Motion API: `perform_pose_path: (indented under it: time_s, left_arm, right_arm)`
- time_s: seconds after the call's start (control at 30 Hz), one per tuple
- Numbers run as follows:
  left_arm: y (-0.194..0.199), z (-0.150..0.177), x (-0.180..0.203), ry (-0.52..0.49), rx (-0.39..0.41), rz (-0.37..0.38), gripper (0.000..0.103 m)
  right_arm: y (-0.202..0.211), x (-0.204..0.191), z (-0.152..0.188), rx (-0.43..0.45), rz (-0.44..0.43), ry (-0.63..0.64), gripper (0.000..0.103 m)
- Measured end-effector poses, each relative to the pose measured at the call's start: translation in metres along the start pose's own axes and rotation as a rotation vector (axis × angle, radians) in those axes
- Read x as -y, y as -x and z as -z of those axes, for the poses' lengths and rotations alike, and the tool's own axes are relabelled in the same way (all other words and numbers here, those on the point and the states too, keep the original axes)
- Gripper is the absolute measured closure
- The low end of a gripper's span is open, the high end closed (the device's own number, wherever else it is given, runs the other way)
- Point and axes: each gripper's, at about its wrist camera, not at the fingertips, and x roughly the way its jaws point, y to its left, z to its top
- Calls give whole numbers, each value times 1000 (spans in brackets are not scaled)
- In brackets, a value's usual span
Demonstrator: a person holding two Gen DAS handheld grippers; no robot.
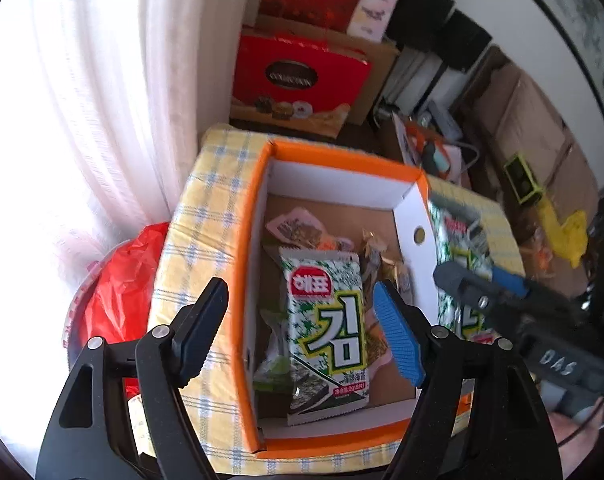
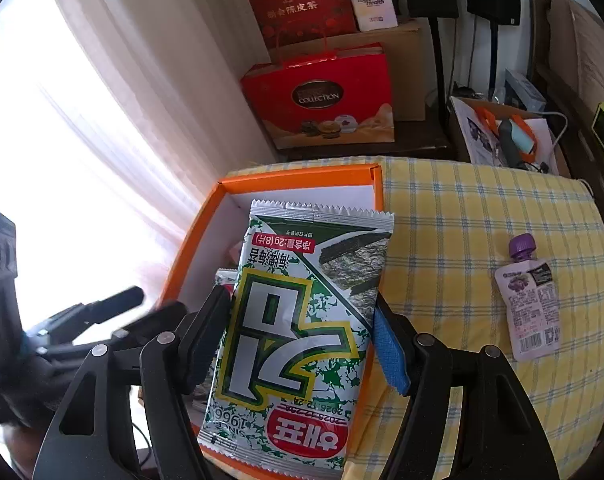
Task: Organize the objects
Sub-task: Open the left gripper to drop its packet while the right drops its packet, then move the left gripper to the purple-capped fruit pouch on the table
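Observation:
An orange box (image 1: 242,280) with white inner walls stands on a yellow checked cloth. A green-and-white seaweed packet (image 1: 325,328) lies inside it on top of other snack wrappers. My left gripper (image 1: 302,328) is open and empty, held above the box. My right gripper (image 2: 302,328) is shut on a second seaweed packet (image 2: 298,328) and holds it over the right side of the orange box (image 2: 190,248). The right gripper also shows in the left wrist view (image 1: 473,284), just right of the box, with its packet (image 1: 457,256). A purple-capped drink pouch (image 2: 529,304) lies on the cloth to the right.
A white curtain (image 1: 82,120) hangs on the left. Red gift bags (image 2: 321,96) and cardboard boxes stand behind the table. A red plastic bag (image 1: 118,280) sits left of the table. A cluttered open carton (image 2: 501,136) stands at the back right.

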Motion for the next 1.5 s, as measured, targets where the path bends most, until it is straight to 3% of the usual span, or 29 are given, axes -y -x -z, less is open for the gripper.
perform_pose_path:
  time_s: [0.27, 0.37, 0.57, 0.9, 1.5]
  left_arm:
    - [8, -7, -12, 14, 19, -19, 26]
    - [5, -4, -10, 5, 12, -27, 26]
    - [0, -2, -2, -7, -6, -19, 26]
    - [-2, 0, 22, -30, -11, 28, 12]
    - [-13, -1, 105, -130, -53, 95, 12]
  right_arm:
    - [-11, -14, 9, -16, -3, 28, 31]
    - [-14, -15, 11, -26, 20, 36, 21]
    - [-2, -10, 12, -4, 58, 58, 20]
    - [28, 39, 7, 25, 125, 5, 20]
    - [79, 128, 15, 68, 213, -98, 20]
